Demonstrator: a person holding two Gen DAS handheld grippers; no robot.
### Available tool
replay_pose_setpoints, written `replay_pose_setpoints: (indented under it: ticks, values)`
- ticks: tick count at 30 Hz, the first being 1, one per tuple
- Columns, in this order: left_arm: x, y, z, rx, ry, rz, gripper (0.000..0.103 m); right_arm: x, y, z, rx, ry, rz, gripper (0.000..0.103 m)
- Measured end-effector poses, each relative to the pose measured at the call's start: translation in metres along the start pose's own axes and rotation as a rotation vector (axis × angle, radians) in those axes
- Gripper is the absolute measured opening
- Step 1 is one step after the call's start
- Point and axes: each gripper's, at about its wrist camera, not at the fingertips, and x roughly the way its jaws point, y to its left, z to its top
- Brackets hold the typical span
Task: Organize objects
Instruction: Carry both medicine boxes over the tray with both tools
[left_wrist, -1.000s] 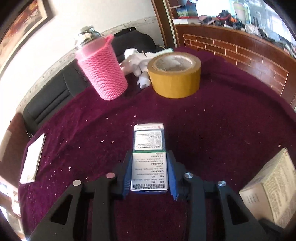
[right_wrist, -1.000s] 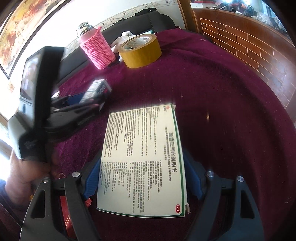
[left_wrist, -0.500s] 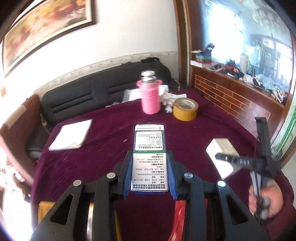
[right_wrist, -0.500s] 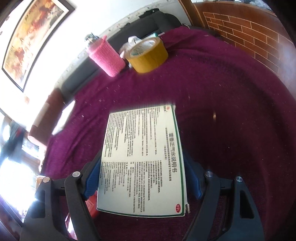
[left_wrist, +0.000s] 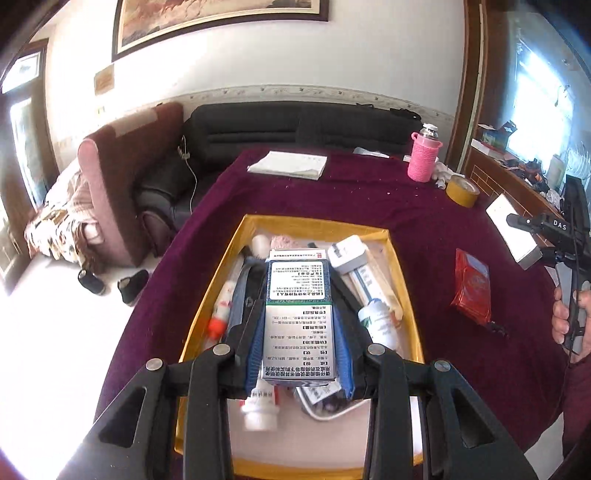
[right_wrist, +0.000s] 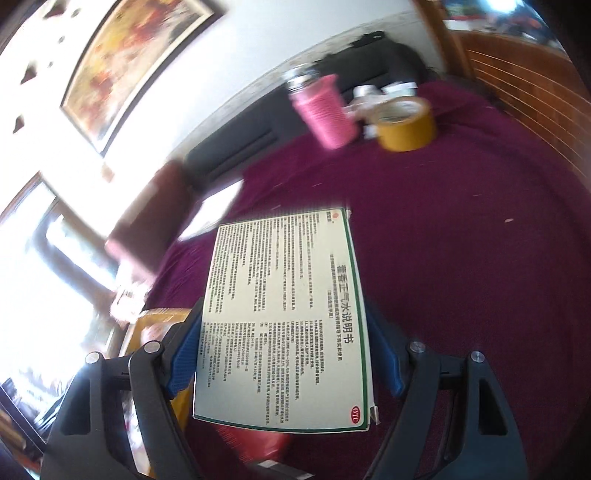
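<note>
My left gripper (left_wrist: 297, 306) is shut on a small blue, green and silver medicine box (left_wrist: 299, 295). It hangs over a yellow-rimmed tray (left_wrist: 314, 223) that holds several bottles, tubes and packets. My right gripper (right_wrist: 284, 317) is shut on a large flat white box with a green border and printed text (right_wrist: 280, 310), held above the maroon tablecloth (right_wrist: 461, 258). In the left wrist view that white box (left_wrist: 511, 229) shows at the far right, with a hand (left_wrist: 565, 317) on the gripper's handle. A corner of the tray (right_wrist: 155, 321) shows at the lower left of the right wrist view.
A red packet (left_wrist: 472, 286) lies on the cloth right of the tray. At the table's far side stand a bottle in a pink knitted sleeve (left_wrist: 424, 158), a yellow tape roll (left_wrist: 461, 190) and a white booklet (left_wrist: 288, 164). A black sofa (left_wrist: 295, 125) lies beyond.
My left gripper has swung back from near the tape roll to above the tray, still holding the small box. My right gripper has risen and turned left with the white box.
</note>
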Motion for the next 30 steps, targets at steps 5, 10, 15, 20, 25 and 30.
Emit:
replay_pose_setpoints:
  ticks: [5,10,15,20,25,30]
  values:
    - [0.002,0.015,-0.038,-0.054,0.020,-0.008,0.030,0.018,0.094,-0.049,-0.153,0.105,0.099,0.078]
    - [0.012,0.031,-0.056,-0.092,0.051,0.003,0.030,0.047,0.164,-0.109,-0.233,0.254,0.216,0.078]
    - [0.020,0.035,-0.051,-0.061,0.031,0.024,0.030,0.069,0.203,-0.161,-0.328,0.321,0.208,0.078]
    - [0.024,0.030,-0.052,-0.036,0.009,0.058,0.030,0.081,0.206,-0.187,-0.395,0.336,0.138,0.078]
    - [0.021,0.034,-0.048,-0.085,-0.026,0.055,0.030,0.084,0.216,-0.193,-0.494,0.270,0.077,0.078]
    - [0.004,0.042,-0.042,-0.125,-0.090,0.062,0.030,0.086,0.225,-0.198,-0.564,0.206,0.017,0.078]
